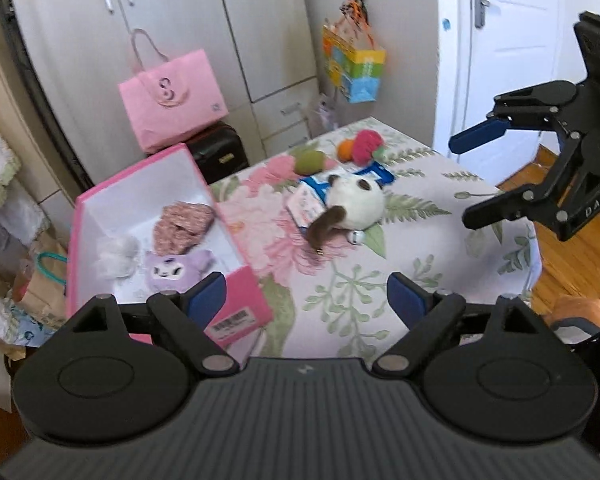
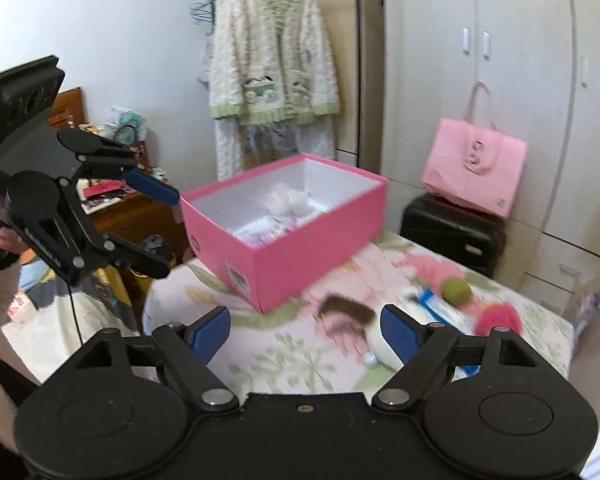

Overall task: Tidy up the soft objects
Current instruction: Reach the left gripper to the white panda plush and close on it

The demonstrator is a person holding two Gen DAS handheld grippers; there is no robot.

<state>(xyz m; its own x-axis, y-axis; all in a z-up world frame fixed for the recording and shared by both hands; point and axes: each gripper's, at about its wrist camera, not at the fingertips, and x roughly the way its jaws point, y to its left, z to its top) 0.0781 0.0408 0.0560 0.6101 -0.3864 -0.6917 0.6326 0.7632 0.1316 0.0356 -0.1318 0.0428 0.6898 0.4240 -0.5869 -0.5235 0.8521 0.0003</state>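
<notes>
Pink box (image 1: pixel 256 296) (white inside) at 9 o'clock; floral pink-green tablecloth (image 1: pixel 420 248); white-brown plush (image 1: pixel 354 202) centre.

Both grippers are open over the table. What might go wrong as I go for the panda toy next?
The panda toy lies on a blue packet, so a low pinch may lift both. The pink box sits at the table's corner; a nudge might push it off. The left gripper and right gripper are close and might collide.

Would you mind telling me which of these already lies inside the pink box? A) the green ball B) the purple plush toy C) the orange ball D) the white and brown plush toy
B: the purple plush toy lies on the floor of the pink box, while the other three rest on the floral bedspread.
</notes>
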